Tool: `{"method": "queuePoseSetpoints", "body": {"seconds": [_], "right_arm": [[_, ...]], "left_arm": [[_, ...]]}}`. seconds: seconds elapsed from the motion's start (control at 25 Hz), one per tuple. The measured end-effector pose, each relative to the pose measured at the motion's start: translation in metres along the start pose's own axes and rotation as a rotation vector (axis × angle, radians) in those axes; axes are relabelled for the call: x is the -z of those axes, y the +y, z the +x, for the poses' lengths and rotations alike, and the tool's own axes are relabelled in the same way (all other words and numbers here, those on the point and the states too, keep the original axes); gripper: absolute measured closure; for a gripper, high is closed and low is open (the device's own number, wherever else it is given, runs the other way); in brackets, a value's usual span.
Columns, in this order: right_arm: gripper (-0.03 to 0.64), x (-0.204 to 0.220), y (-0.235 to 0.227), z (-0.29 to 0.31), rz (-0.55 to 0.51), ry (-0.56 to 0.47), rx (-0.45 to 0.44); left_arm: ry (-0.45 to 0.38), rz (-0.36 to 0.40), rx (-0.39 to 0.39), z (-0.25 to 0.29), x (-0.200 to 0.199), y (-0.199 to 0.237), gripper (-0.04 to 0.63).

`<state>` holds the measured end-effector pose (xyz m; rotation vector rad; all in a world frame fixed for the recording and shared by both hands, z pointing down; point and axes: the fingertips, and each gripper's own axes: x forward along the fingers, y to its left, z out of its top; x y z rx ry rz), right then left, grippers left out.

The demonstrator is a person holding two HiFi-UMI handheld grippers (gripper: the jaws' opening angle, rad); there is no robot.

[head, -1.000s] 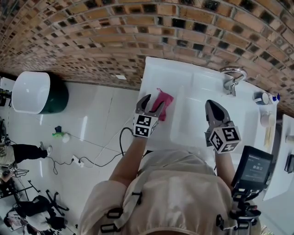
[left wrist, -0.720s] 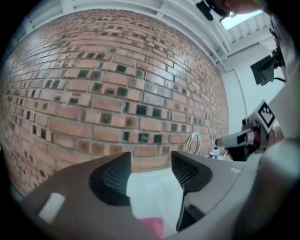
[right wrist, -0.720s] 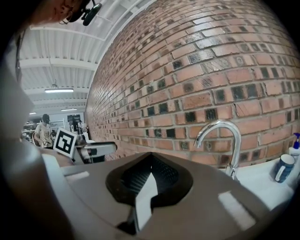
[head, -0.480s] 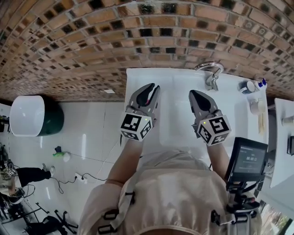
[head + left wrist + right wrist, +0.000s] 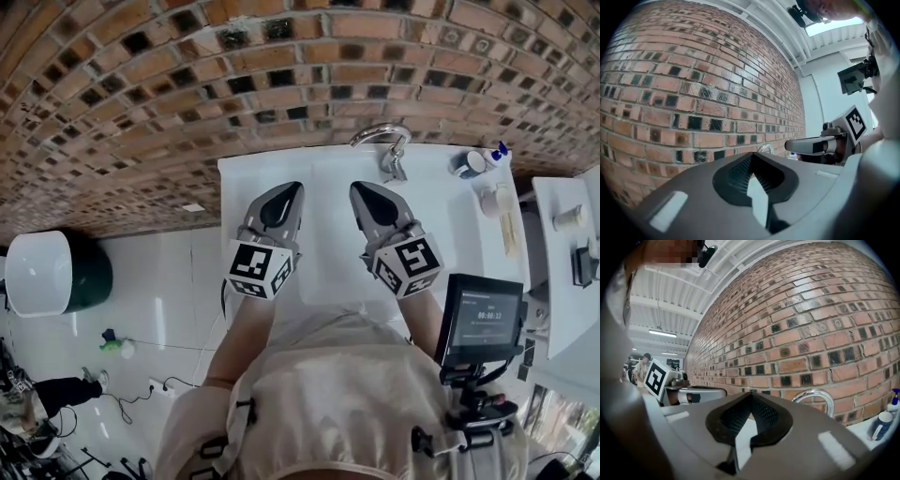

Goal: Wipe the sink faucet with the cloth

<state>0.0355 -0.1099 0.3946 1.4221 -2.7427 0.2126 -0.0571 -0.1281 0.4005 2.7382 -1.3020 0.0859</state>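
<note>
The left gripper (image 5: 281, 195) is closed. Its jaws have just been closing, and in the left gripper view the ribbed tips (image 5: 751, 158) meet with nothing between them. A second ago the same jaws stood wide apart beside a pink cloth on the left ledge of the sink (image 5: 323, 220). Half a second ago they were partly closed, and the cloth was already out of sight. The cloth shows in no view now, so I cannot tell where it lies.

The right gripper (image 5: 366, 195) is also closed and empty, its tips pressed together in its own view (image 5: 750, 395), as they were a second ago.

Both grippers sit higher and closer to the head camera than before. They are side by side over the white basin and point towards the brick wall (image 5: 187, 75). Each gripper view catches the other gripper alongside.

The chrome faucet (image 5: 386, 148) stands at the back edge of the sink, ahead of the right gripper and slightly to its right, clear of both grippers. Its curved spout shows just past the right gripper's jaws (image 5: 816, 397). In the left gripper view only a small chrome arc shows (image 5: 765, 149).

A cup (image 5: 466, 164) and a blue-topped bottle (image 5: 497, 153) stand on the counter to the right of the faucet.
</note>
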Motion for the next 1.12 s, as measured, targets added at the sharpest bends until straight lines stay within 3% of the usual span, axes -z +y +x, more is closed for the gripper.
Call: {"method": "queuePoseSetpoints", "body": {"seconds": [0.24,1.12], "right_arm": [[0.630,-0.011,0.001,-0.002,-0.018,-0.039,0.032],[0.632,-0.022,0.007,-0.009,-0.059,-0.061,-0.001]], "left_arm": [[0.001,-0.006,0.021,-0.001,0.000,-0.003,0.594],[0.007,-0.011,0.011,0.000,0.001,-0.012,0.592]]}}
